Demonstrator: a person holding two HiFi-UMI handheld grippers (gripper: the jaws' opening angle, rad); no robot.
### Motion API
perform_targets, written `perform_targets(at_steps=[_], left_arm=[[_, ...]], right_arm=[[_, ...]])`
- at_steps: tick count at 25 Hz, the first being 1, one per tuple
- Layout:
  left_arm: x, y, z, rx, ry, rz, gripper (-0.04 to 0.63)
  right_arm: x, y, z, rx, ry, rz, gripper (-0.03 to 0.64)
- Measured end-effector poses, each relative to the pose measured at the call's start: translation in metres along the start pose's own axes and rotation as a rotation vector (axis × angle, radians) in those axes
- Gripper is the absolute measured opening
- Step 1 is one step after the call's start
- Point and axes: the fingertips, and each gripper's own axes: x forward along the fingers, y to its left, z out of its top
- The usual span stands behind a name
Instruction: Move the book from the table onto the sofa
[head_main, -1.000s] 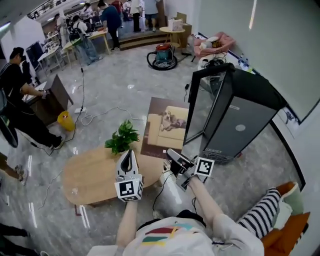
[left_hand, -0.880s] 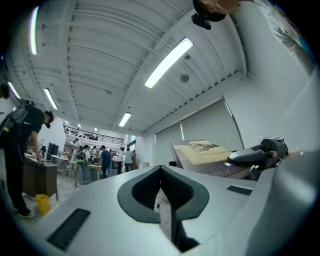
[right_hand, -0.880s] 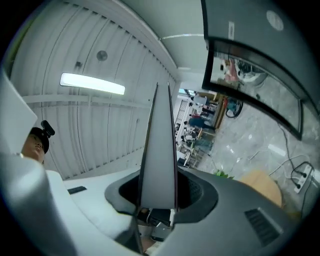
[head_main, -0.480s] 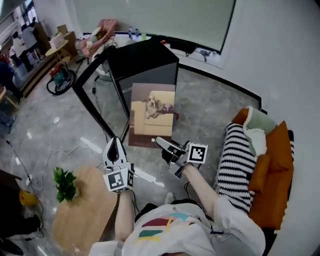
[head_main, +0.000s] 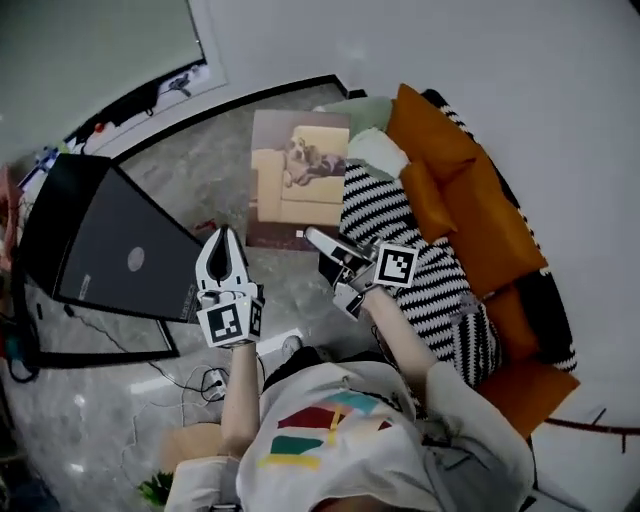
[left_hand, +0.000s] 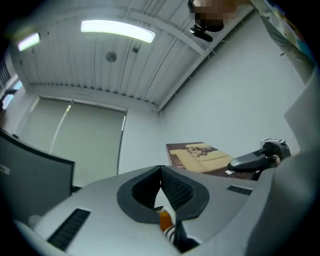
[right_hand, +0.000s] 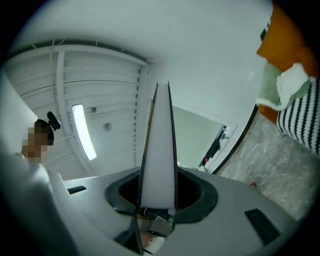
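Brown-covered book (head_main: 298, 172) juts forward from the right hand-held gripper (head_main: 313, 238) clamped on its near edge.

The book (head_main: 298, 170) is in the right tongs (head_main: 312, 236), above the floor (head_main: 200, 170), just left of the sofa (head_main: 470, 220). A blanket (head_main: 400, 225) lies on the sofa. The left tongs (head_main: 224, 234) are left of the book. A cabinet (head_main: 110, 250) stands farther left.

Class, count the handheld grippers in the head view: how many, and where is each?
2. The left gripper is over the grey floor beside the black cabinet, shut and empty. The right gripper is shut on the book, beside the sofa. None seem hidden.
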Motion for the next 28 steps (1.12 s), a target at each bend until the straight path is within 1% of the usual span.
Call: perform_targets(at_steps=[1, 3, 5, 6, 8, 11, 14, 16, 18, 20, 22, 25, 28], left_arm=[[0.019, -0.021, -0.002, -0.016, -0.001, -0.068, 0.006], [0.049, -0.077, -0.008, -0.048, 0.005, -0.229, 0.006], [0.067, -0.141, -0.013, -0.082, 0.009, -0.39, 0.006], [0.073, -0.168, -0.013, -0.099, 0.007, -0.456, 0.006], [0.084, -0.204, -0.014, -0.127, 0.002, -0.555, 0.006], [0.102, -0.226, -0.022, -0.158, 0.001, -0.664, 0.006], [0.108, -0.256, -0.031, -0.189, 0.011, -0.757, 0.006], [0.098, -0.292, -0.034, -0.2, 0.026, -0.819, 0.006], [0.084, -0.335, -0.039, -0.196, 0.05, -0.877, 0.006], [0.072, -0.377, -0.044, -0.191, 0.066, -0.918, 0.006], [0.067, -0.406, -0.049, -0.187, 0.061, -0.935, 0.006], [0.071, -0.429, -0.06, -0.203, 0.071, -0.914, 0.006], [0.064, -0.482, -0.066, -0.196, 0.094, -0.912, 0.006]], right_arm=[[-0.019, -0.004, 0.014, -0.013, -0.059, -0.04, 0.152], [-0.072, -0.008, 0.038, -0.042, -0.191, -0.142, 0.152], [-0.132, -0.005, 0.055, -0.076, -0.322, -0.243, 0.152], [-0.156, -0.002, 0.062, -0.088, -0.378, -0.283, 0.152], [-0.188, 0.001, 0.073, -0.101, -0.466, -0.345, 0.152], [-0.203, -0.003, 0.08, -0.122, -0.564, -0.412, 0.152], [-0.231, 0.0, 0.077, -0.138, -0.646, -0.476, 0.152], [-0.267, 0.012, 0.069, -0.142, -0.706, -0.517, 0.152], [-0.312, 0.023, 0.058, -0.134, -0.767, -0.552, 0.152], [-0.356, 0.029, 0.052, -0.125, -0.808, -0.579, 0.152], [-0.386, 0.03, 0.05, -0.125, -0.829, -0.598, 0.152], [-0.411, 0.021, 0.043, -0.117, -0.828, -0.63, 0.152], [-0.459, 0.012, 0.046, -0.067, -0.813, -0.633, 0.152]])
